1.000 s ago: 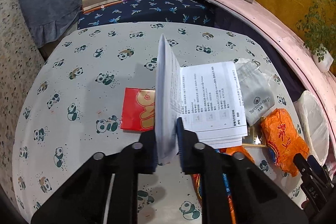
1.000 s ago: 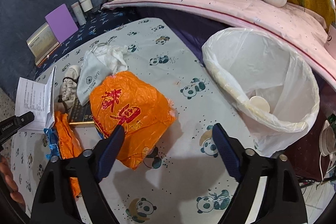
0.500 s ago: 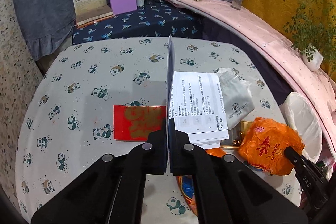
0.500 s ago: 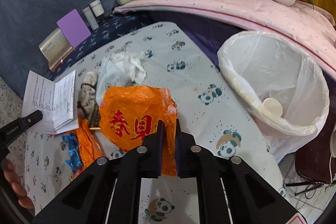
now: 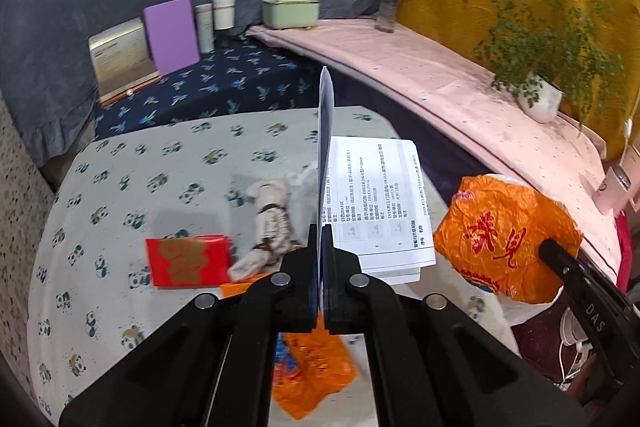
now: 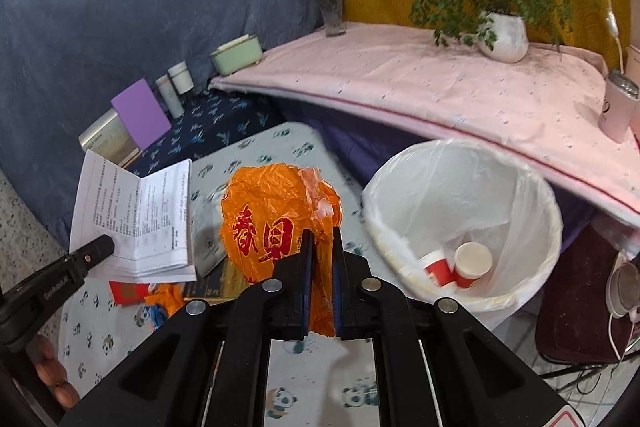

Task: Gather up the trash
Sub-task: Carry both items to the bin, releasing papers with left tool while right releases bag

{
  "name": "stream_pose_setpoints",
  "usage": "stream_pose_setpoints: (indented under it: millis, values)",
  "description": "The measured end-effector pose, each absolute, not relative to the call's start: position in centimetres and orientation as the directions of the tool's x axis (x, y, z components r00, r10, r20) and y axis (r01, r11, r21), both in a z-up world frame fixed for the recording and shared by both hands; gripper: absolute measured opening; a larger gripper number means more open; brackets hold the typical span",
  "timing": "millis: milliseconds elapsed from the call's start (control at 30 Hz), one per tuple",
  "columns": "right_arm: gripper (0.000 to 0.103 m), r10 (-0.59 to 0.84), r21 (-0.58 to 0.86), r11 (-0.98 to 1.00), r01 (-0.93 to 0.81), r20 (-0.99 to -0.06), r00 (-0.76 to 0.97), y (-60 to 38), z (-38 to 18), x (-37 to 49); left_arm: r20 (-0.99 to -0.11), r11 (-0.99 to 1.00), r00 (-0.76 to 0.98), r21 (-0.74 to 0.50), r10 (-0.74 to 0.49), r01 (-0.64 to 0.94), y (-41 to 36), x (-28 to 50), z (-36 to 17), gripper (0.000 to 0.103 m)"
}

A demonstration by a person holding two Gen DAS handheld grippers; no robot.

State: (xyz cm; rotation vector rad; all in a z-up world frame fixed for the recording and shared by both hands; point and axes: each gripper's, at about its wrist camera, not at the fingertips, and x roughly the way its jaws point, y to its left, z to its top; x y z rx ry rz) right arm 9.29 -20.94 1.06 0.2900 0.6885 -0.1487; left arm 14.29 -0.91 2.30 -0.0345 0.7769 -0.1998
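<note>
Orange crinkled plastic bag (image 6: 276, 223): clamped in right hand-held gripper (image 6: 319, 281), lifted.
Folded white printed paper (image 5: 372, 203): clamped in left hand-held gripper (image 5: 321, 279).
White-lined round bin (image 6: 532, 211): held two red paper cups (image 6: 460, 263).
Left on bench (image 5: 120, 187): flat red envelope (image 5: 188, 261), other litter.

Landmark: the trash bin (image 6: 552, 211), standing off the desk's (image 6: 320, 387) right edge. In the bin: two paper cups (image 6: 460, 263). Left of the bin, above the desk: the crumpled bag (image 6: 276, 223), held in the right gripper (image 6: 319, 267). Further left: the folded paper (image 6: 136, 219), held in the left gripper (image 5: 321, 267). On the desk below the paper: a flat packet (image 5: 188, 261) and a cloth bundle (image 5: 270, 223). Behind the bin: a covered shelf (image 6: 400, 87) carrying a potted plant (image 6: 502, 35).
</note>
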Motion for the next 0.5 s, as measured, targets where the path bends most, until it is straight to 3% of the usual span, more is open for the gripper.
stream_pose_setpoints:
  millis: [500]
  values:
    - [0.008,-0.230,0.231,0.873,0.430,-0.584,0.779,-33.1,3.4,4.9,-0.693,0.910,0.629,-0.096,-0.352,0.403,-14.4,13.9,2.9,0.001]
